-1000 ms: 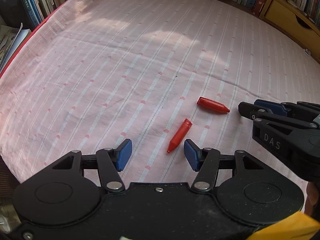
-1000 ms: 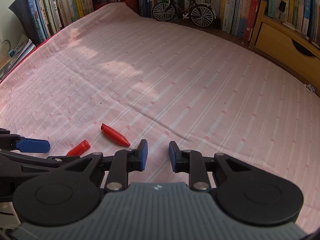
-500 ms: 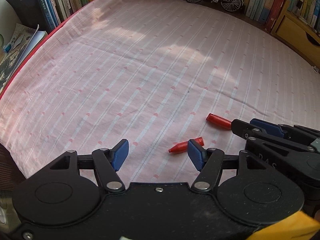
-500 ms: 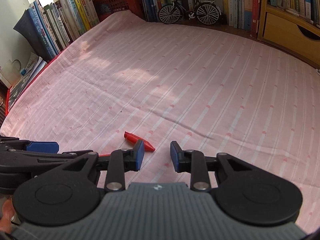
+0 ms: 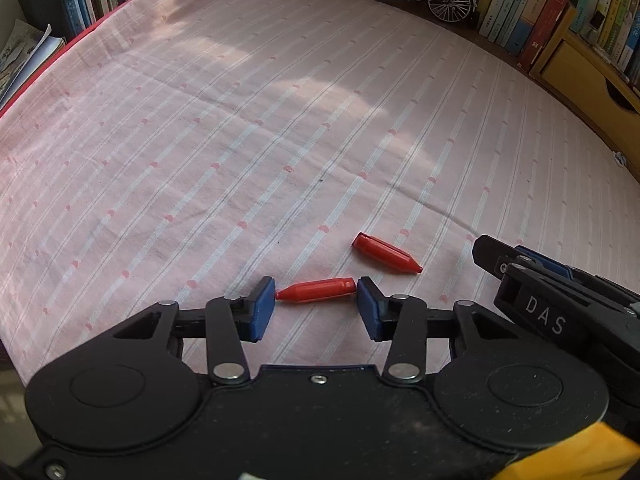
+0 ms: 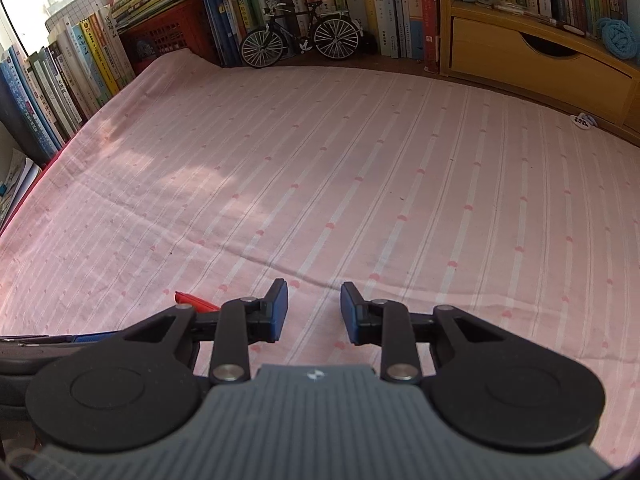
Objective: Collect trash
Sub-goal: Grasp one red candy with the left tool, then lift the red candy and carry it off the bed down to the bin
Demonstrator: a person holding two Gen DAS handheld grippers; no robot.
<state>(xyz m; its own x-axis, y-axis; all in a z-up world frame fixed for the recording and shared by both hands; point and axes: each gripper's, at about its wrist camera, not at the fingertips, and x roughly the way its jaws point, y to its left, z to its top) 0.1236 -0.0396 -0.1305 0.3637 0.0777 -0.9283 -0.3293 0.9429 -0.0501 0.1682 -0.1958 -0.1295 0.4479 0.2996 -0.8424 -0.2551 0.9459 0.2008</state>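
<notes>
Red cap (image 5: 316, 290), small hard plastic, likely light and slippery, lies lengthwise between parted left gripper (image 5: 316, 307) pads; right gripper (image 6: 313, 307) parted, empty.

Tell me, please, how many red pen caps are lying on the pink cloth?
2. One red pen cap lies crosswise between the left gripper fingers; the other red pen cap lies just beyond, nearer the right gripper. More could be hidden beneath the grippers.
</notes>
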